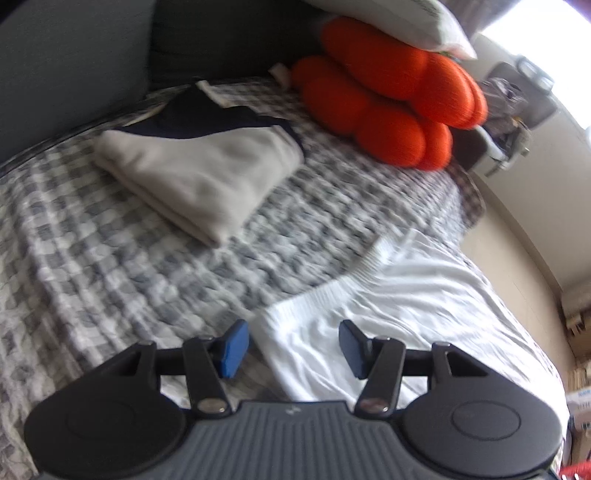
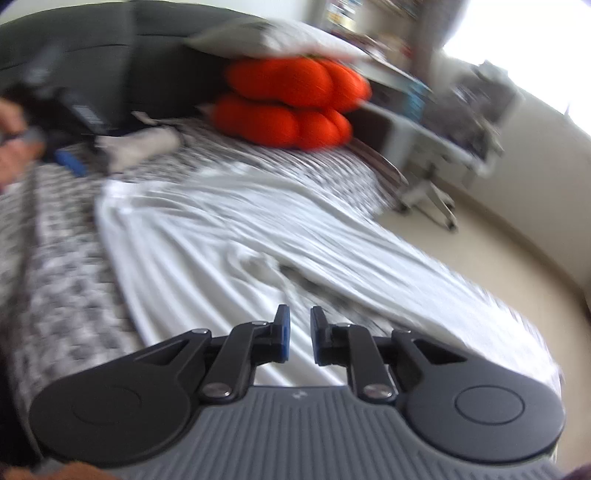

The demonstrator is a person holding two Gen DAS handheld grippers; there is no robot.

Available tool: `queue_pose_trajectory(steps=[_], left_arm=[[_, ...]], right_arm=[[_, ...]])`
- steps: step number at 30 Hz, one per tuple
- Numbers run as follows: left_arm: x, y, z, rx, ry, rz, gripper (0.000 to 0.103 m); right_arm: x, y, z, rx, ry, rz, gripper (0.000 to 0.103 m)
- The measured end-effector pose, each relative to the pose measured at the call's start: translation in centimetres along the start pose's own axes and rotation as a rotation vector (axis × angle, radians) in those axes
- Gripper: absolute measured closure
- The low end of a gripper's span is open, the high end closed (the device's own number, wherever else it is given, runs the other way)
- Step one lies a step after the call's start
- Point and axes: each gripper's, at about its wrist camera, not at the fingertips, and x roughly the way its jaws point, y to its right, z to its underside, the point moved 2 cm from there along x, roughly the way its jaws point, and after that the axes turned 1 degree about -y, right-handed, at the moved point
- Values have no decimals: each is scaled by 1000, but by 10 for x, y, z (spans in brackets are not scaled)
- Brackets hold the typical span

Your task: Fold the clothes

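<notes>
Left gripper (image 1: pixel 293 347): jaws were well apart, nothing between the blue pads, hovering over the near-left corner of the white garment.
Right gripper (image 2: pixel 299 338): jaws stood a little apart, nothing pinched, above the garment's near part.
White garment (image 2: pixel 258 236): lay spread and wrinkled on the checked bedspread (image 1: pixel 110 258), ribbed hem toward the headboard end, far edge reaching the bed's edge by the floor.
Folded stack (image 1: pixel 199 173): beige piece on top with a dark navy one beside it, well apart from the white garment, near the headboard.
Orange cushions (image 1: pixel 388 107): piled at the bed's head, white pillow (image 1: pixel 406 22) resting on top.
Blur: right view was smeared; fine detail unreadable.
</notes>
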Motion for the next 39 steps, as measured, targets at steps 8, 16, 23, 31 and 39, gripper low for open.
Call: queue_pose_trajectory(steps=[8,16,23,31,39], left_arm=[[2,51,22,177,-15,45,46],[12,89,46,285,-57,71,43],[21,99,55,344,-95,54,41],[24,98,55,346,-109,54,40],[30,97,56,365,-112,18,38]], right_arm=[[33,23,12,29,-77,7,86],[52,-5,-10,-29,-11,-136,64],[69,-27,-24,-82,16,-168,60],[68,-17,-28,11,-53,-165,103],[75,-21,-19,-18,-56,-103,101]])
